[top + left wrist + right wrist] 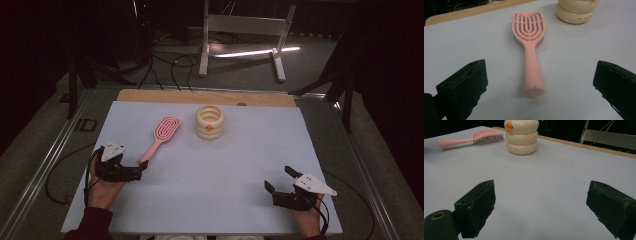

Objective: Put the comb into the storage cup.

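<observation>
Left gripper (141,169) sits near the left edge of the tabletop (210,180), jaws spread wide and holding nothing, lined up on the butt end of the pink hairbrush (160,136). In the left gripper view the brush handle (533,72) lies centred between the two jaws, not touched by either. Looks like the approach for a grasp on the handle end, which is why the gripper is low and pointed along the brush.

Hairbrush lies flat on the left half of the tabletop, between the left gripper and the far edge. Long axis runs from near-left to far-right: handle end toward the person, slotted head (529,27) away, toward the far edge. Bristles face down, open back up; the right gripper view shows the bristles (487,138) under the head against the surface.

Cream ribbed holder (209,122) stands upright near the middle of the far edge, just right of the brush head, apart from it. Orange mark (509,126) on its top ring. Likely where the brush goes, judging by the open top, but that's a guess.

Right gripper (281,181) is parked near the near-right corner, jaws also released, nothing between them, well apart from both things. Seems idle, kept out of the left hand's way.

Left hand (102,192) comes in from the near edge, holding its gripper.
</observation>
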{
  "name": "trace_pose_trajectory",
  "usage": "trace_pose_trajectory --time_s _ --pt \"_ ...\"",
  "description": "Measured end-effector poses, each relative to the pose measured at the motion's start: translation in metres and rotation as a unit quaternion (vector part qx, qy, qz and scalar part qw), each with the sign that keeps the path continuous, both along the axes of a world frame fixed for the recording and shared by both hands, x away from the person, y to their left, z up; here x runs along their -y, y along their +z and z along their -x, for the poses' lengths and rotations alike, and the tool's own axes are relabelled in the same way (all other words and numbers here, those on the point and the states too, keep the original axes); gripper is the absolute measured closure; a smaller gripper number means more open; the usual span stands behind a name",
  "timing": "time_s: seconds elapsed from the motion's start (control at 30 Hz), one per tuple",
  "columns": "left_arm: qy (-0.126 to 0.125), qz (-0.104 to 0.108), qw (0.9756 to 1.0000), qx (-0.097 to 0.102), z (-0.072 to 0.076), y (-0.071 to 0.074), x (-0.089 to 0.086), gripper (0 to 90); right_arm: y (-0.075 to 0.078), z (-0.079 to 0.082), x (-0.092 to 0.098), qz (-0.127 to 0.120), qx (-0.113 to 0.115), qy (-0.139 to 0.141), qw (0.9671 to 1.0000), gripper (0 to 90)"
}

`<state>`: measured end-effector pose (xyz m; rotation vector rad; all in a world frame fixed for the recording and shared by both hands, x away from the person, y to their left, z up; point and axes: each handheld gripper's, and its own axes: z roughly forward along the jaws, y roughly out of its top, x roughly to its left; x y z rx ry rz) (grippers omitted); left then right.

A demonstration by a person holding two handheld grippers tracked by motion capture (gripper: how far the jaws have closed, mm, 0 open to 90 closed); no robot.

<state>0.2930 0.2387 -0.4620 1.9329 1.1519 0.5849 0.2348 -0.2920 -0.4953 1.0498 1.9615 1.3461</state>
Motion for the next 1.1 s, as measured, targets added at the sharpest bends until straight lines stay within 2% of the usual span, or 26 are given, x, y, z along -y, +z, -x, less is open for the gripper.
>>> trace_pose_trajectory --time_s 0.2,0.33,0.43,0.63,1.1 --pt "0.002 -0.006 1.0 -0.004 -0.005 0.001 0.003 0.2 0.0 0.0 0.0 0.001 -0.001 0.0 1.0 8.5" --pt "0.003 -0.011 0.9998 -0.016 -0.011 -0.001 0.005 0.2 0.0 0.0 0.0 0.001 -0.001 0.0 1.0 8.5" --pt "0.002 -0.014 0.9997 -0.018 -0.012 -0.001 0.005 0.2 0.0 -0.001 0.0 0.001 -0.001 0.0 1.0 8.5" --pt "0.002 -0.029 0.999 -0.033 -0.018 -0.001 0.01 0.2 -0.001 -0.001 0.0 0.0 -0.001 0.0 1.0 8.5" --pt "0.006 -0.045 0.9982 -0.04 -0.029 0.0 0.015 0.2 0.0 -0.001 0.001 -0.002 0.002 -0.001 1.0 8.5"
